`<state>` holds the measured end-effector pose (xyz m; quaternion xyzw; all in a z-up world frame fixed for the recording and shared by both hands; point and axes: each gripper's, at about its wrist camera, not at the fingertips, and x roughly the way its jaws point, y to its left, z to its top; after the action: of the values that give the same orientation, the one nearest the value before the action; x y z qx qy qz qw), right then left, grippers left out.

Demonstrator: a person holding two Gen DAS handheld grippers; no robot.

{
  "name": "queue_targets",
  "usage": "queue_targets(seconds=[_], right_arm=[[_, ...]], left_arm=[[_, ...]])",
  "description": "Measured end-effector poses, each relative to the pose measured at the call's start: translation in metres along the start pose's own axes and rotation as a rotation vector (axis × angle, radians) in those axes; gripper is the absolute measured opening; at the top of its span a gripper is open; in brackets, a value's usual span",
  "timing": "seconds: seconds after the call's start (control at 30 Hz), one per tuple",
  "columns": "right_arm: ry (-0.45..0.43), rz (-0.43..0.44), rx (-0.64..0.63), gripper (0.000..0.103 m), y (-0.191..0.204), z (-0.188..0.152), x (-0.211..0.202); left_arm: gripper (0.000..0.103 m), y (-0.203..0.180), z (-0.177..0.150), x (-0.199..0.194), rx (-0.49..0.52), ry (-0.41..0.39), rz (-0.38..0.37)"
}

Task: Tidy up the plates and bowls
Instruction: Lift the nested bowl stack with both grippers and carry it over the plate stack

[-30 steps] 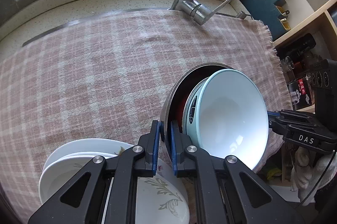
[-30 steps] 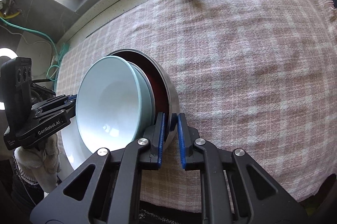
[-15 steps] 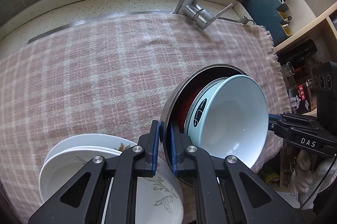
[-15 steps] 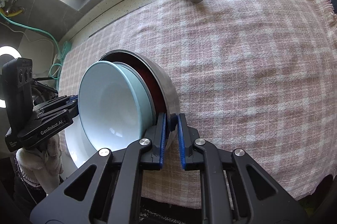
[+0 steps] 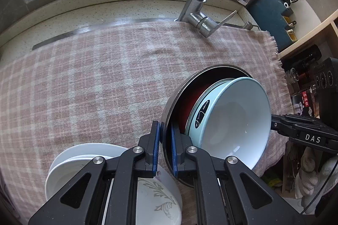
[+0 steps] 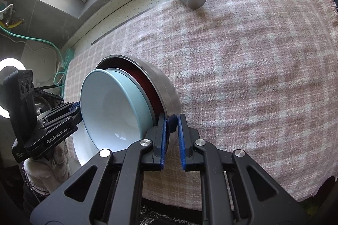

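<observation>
Bowls nested in a steel bowl [image 5: 169, 111] are what I carry, one rim edge in each of my two grippers. My left gripper [image 5: 163, 149] has its jaws clenched on the steel rim, one blue pad outside the wall and one inside. My right gripper [image 6: 171, 136] grasps the opposite edge of that same rim, jaws nearly closed with the thin metal wall between the pads. Inside the steel bowl sit a red bowl [image 5: 188, 102] and a pale blue bowl [image 5: 232, 117], stacked and tipped on edge along with it, so their openings face sideways. The stack hangs above the checked cloth [image 5: 95, 81] that covers the desk, toward its near right corner in the left view. Just beside my left gripper, at the near edge of the desk, a pile of white plates [image 5: 160, 201] with a leaf pattern rests on the cloth.

I judge this to be the carrying step: the nested stack is lifted and not yet set down. Next I must level the steel bowl, lower both sides together and only then release, since the tilted inner bowls could slide out.
</observation>
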<state>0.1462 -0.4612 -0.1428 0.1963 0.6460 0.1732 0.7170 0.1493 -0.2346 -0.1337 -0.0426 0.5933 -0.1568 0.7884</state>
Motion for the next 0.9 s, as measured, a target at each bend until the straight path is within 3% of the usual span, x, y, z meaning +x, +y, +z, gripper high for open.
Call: queue_targets(seconds=[0.43, 0.9], right_arm=[[0.080, 0.071, 0.048, 0.012, 0.006, 0.013, -0.003], [0.100, 0.088, 0.029, 0.012, 0.059, 0.004, -0.012]], left_arm=[[0.007, 0.008, 0.009, -0.016, -0.038, 0.042, -0.019], [0.007, 0.037, 0.002, -0.062, -0.050, 0.026, -0.025]])
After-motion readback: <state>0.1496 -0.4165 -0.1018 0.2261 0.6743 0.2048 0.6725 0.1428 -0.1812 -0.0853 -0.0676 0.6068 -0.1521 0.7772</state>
